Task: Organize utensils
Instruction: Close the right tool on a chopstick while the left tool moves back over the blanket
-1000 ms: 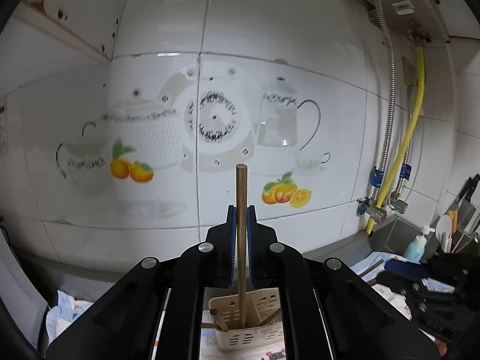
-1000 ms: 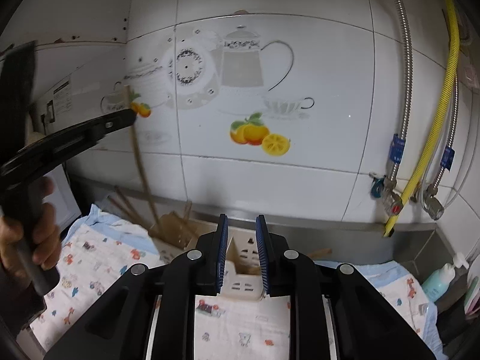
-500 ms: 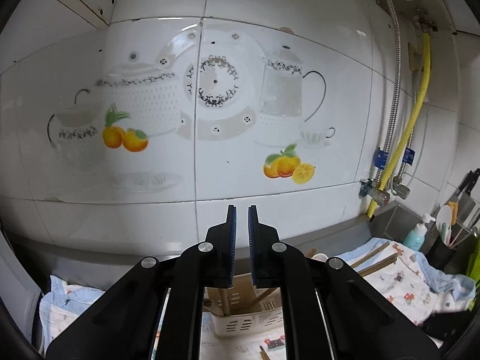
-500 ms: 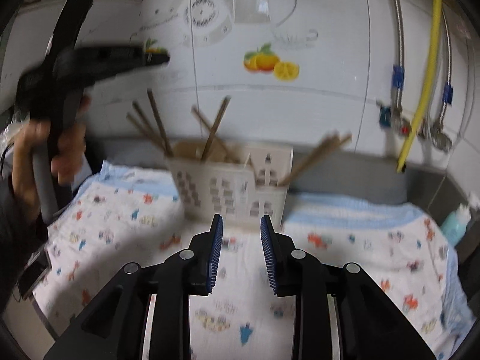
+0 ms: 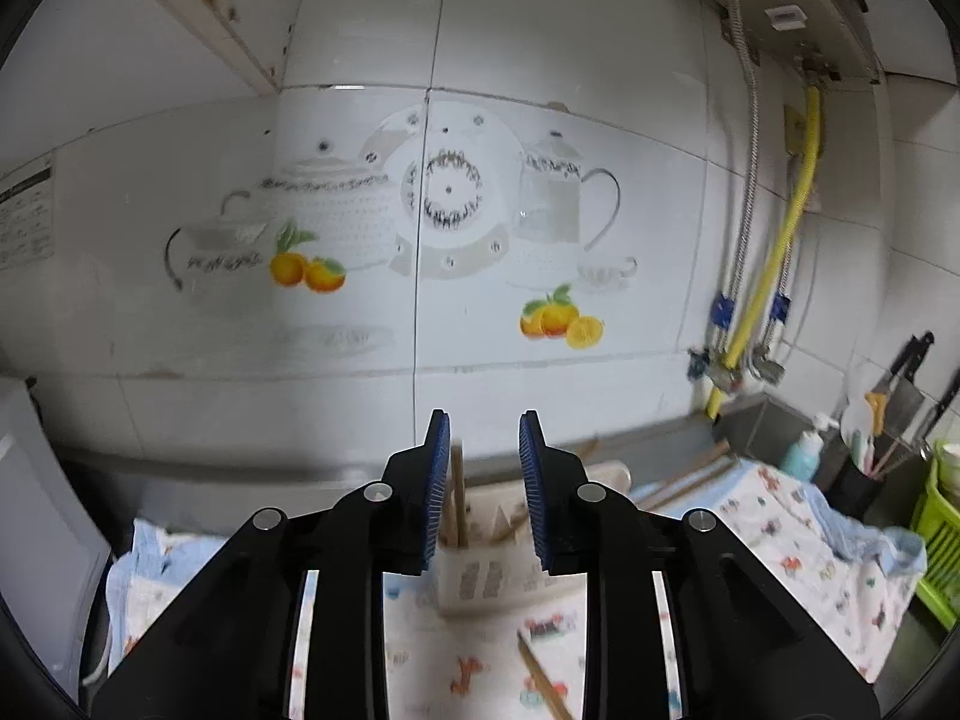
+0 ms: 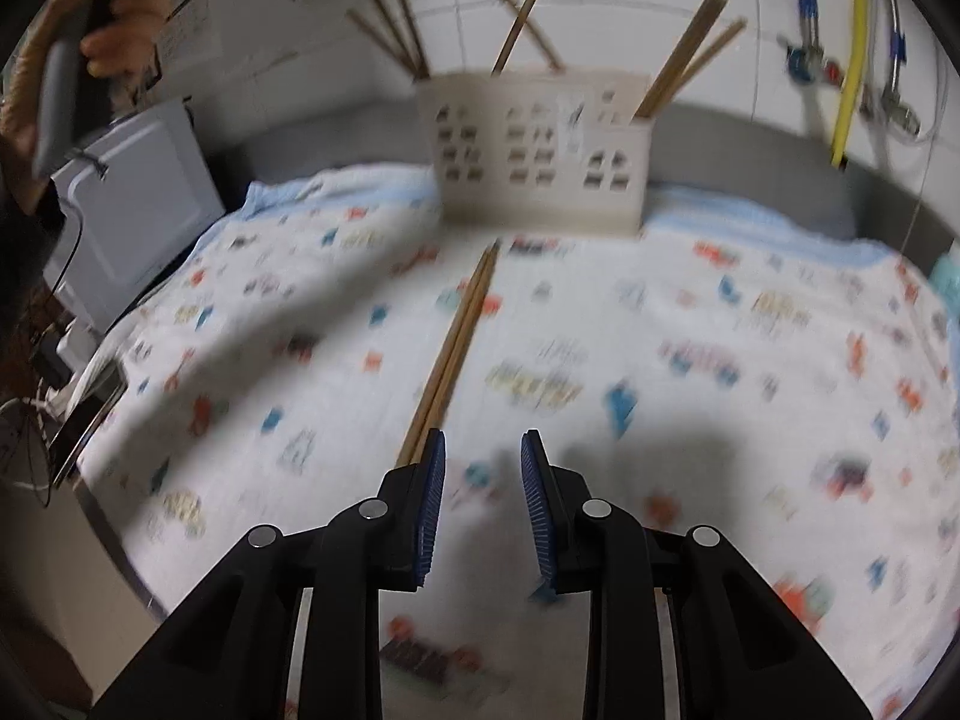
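Counts, right wrist view: one cream slotted utensil holder (image 6: 534, 150) stands at the back edge of the patterned cloth (image 6: 720, 360) on the counter, against the tiled wall. It holds seven wooden chopsticks – three leaning left (image 6: 390, 24), two crossed in the middle (image 6: 521, 18), two leaning right (image 6: 684, 54). Two loose chopsticks (image 6: 459, 348) lie side by side on the cloth, running from just in front of the holder toward the front edge; their near ends pass behind the left finger of the right gripper (image 6: 483, 444).

Right gripper: released, jaws apart, nothing between the pads; the loose pair lies just left of the gap. One hand (image 6: 78, 42), at upper left, grips the handle of the other tool.

Left gripper (image 5: 483, 420): jaws opening, nothing clamped. One chopstick (image 5: 457, 492) stands in the holder (image 5: 510, 564) behind the gap, clear of the pads.

Change from one second earlier – the left gripper was clenched on an upright chopstick above the holder; that grip is now let go. The right view then faced the wall with the holder close below; it now looks down on the cloth
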{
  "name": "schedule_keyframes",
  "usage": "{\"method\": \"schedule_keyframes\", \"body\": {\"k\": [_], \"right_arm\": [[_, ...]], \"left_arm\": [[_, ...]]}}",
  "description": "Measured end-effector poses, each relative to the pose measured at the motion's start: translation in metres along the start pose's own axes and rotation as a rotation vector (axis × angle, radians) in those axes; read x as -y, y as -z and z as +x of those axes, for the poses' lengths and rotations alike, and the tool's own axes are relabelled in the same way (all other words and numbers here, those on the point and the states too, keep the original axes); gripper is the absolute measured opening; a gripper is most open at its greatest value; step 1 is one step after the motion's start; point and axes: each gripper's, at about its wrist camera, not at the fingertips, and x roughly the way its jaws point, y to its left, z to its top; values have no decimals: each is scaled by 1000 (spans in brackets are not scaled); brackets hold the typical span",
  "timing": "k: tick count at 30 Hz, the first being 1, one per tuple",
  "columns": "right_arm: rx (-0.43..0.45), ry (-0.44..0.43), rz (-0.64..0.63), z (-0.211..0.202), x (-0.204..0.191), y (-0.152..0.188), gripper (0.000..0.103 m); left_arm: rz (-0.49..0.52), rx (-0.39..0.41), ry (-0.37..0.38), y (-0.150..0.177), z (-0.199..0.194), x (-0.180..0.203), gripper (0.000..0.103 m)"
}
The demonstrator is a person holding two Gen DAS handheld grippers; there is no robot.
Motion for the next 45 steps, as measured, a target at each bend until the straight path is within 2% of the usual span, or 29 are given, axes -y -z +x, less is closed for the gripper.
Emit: {"method": "schedule_keyframes", "body": {"k": [3, 5, 9, 11, 15, 17, 21, 23, 26, 30, 33, 37, 43, 45], "right_arm": [[-15, -19, 4, 5, -8, 8, 26], [-20, -21, 6, 8, -12, 11, 26], [-31, -24, 23, 14, -12, 12, 26], [-33, -21, 21, 16, -15, 13, 26], [-39, -7, 22, 20, -18, 14, 26], [-40, 5, 22, 21, -18, 15, 26], [-39, 16, 34, 24, -18, 15, 25], [-37, 21, 29, 24, -20, 14, 23], [-33, 42, 14, 26, -24, 12, 23], [-29, 58, 9, 30, -23, 11, 19], [-22, 85, 5, 30, -22, 10, 18], [-25, 79, 3, 32, -22, 6, 18], [-34, 89, -3, 43, -26, 3, 17], [-38, 114, -13, 44, -27, 1, 12]], "left_arm": [[11, -21, -5, 18, -19, -2, 33], [9, -32, -24, 33, -34, -6, 43], [-4, -51, -54, 63, -59, -17, 46], [-21, -70, -49, 75, -67, -23, 55], [-34, -96, -99, 105, -82, -36, 60], [-52, -115, -103, 117, -87, -42, 74], [-62, -139, -125, 140, -96, -48, 76], [-51, -159, -152, 152, -98, -49, 84], [-41, -179, -186, 167, -101, -48, 89], [-38, -204, -211, 180, -105, -48, 89], [-57, -217, -233, 188, -110, -55, 90], [-79, -225, -253, 195, -117, -62, 90], [-98, -253, -255, 204, -120, -65, 90], [-100, -265, -260, 208, -119, -65, 90]]}}
